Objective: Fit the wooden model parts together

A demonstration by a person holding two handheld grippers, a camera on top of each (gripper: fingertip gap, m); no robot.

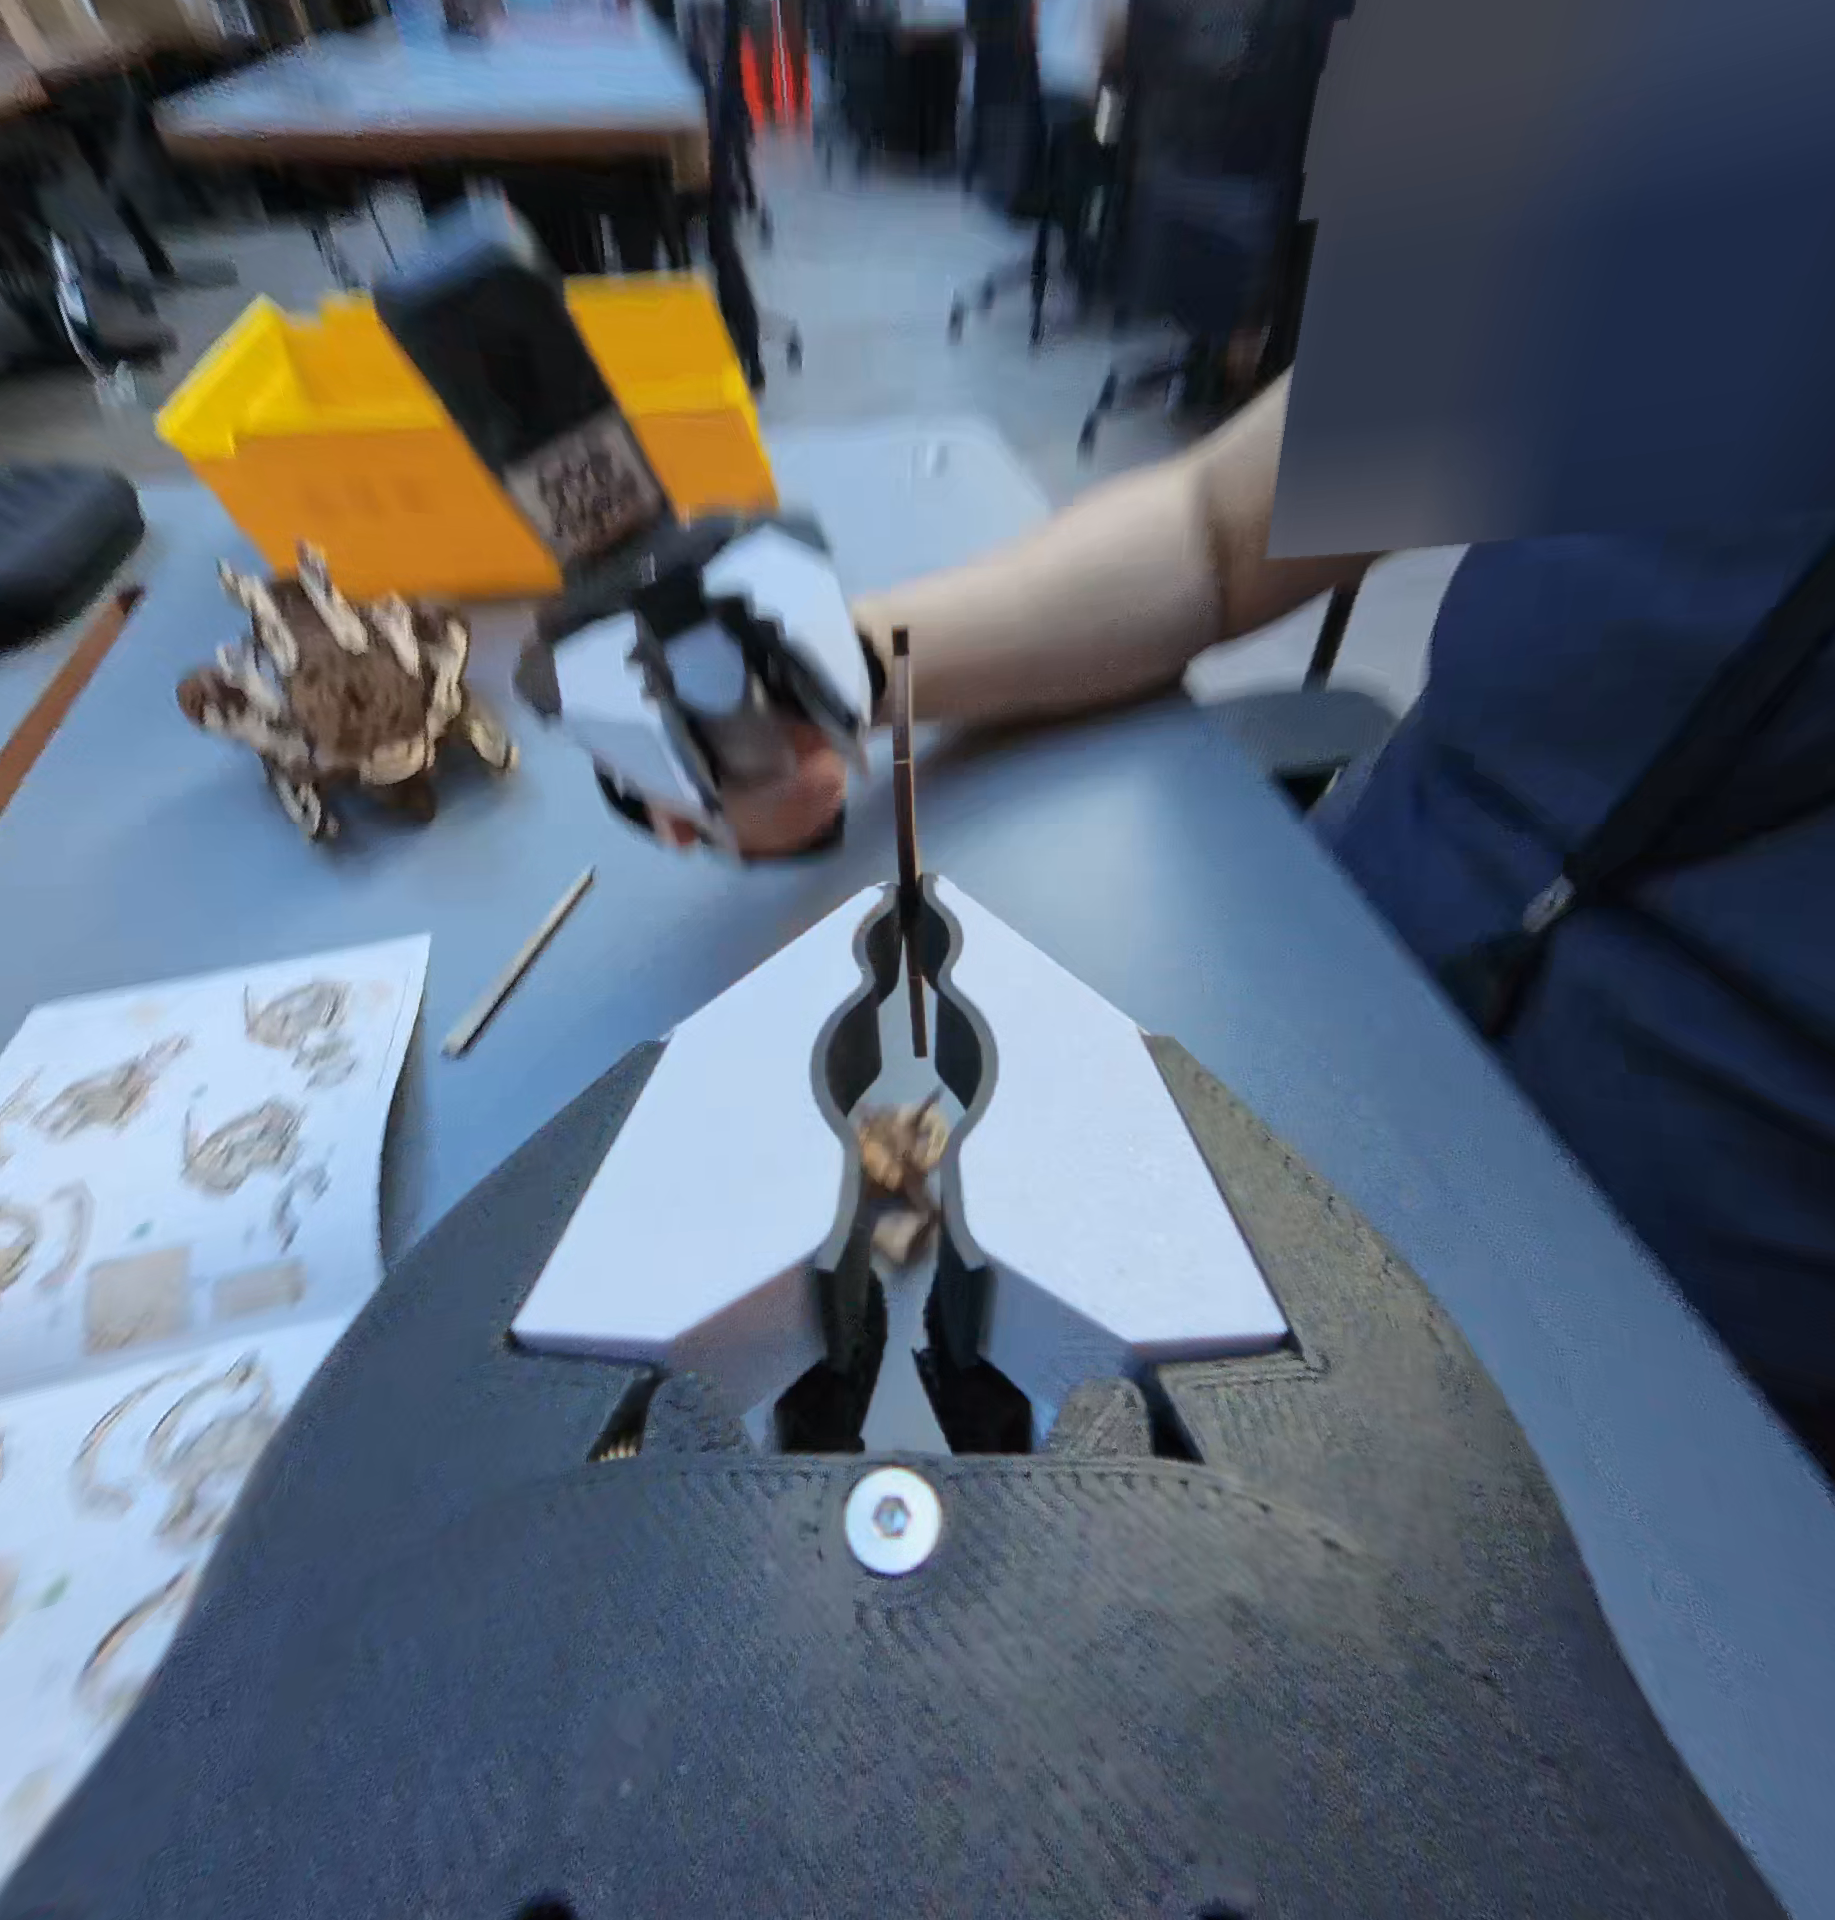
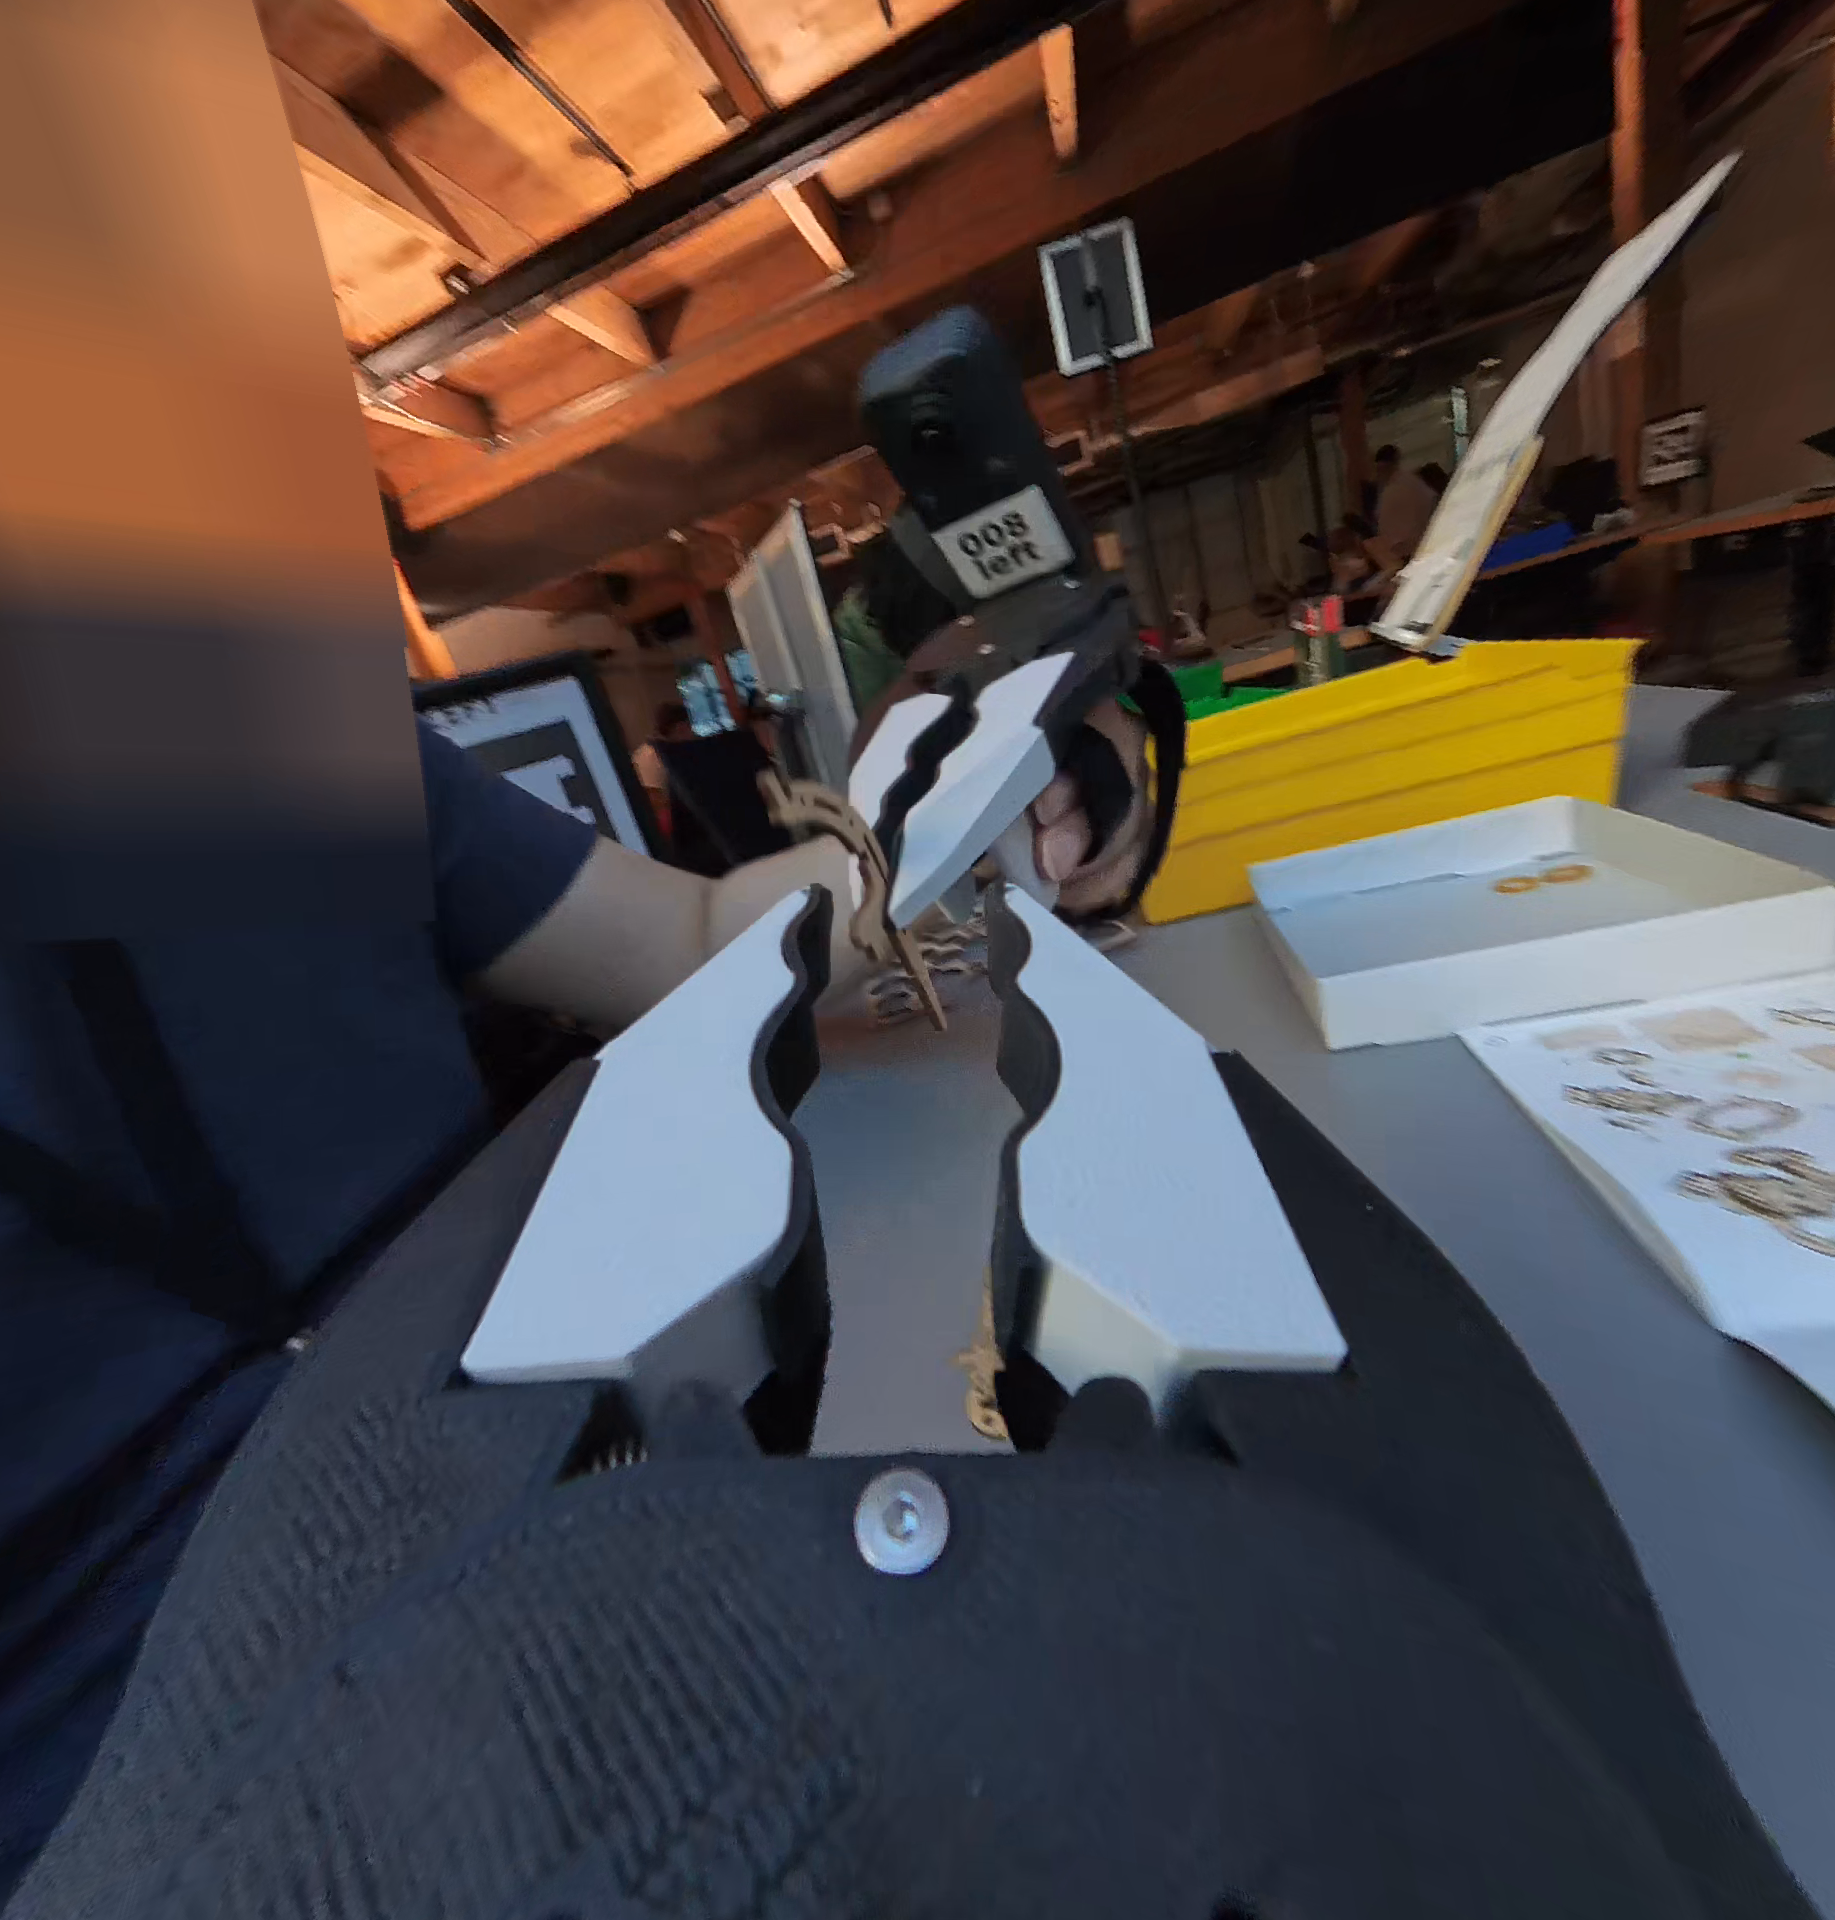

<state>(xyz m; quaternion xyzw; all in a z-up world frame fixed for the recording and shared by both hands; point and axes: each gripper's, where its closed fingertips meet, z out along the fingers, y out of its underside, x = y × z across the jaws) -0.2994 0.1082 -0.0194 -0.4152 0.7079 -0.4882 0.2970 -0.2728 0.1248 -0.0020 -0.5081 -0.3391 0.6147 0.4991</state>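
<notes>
While the left tongs (image 1: 908,894) are clenched on a thin flat wooden piece (image 1: 905,790) that stands edge-on and upright between their tips, the right tongs (image 2: 908,914) are released, their fingers spread well apart and gripping nothing. Seen from the right wrist view, that curved, notched piece sticks out below the left tongs, just above the grey worktop (image 2: 1412,1195). A partly built wooden model (image 1: 341,686) stands on the worktop near a yellow bin (image 1: 373,457) and an instruction sheet (image 1: 165,1143).

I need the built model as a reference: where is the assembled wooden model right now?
In the left wrist view the assembled wooden model stands on the grey table, left of centre, just in front of the yellow bin.
</notes>
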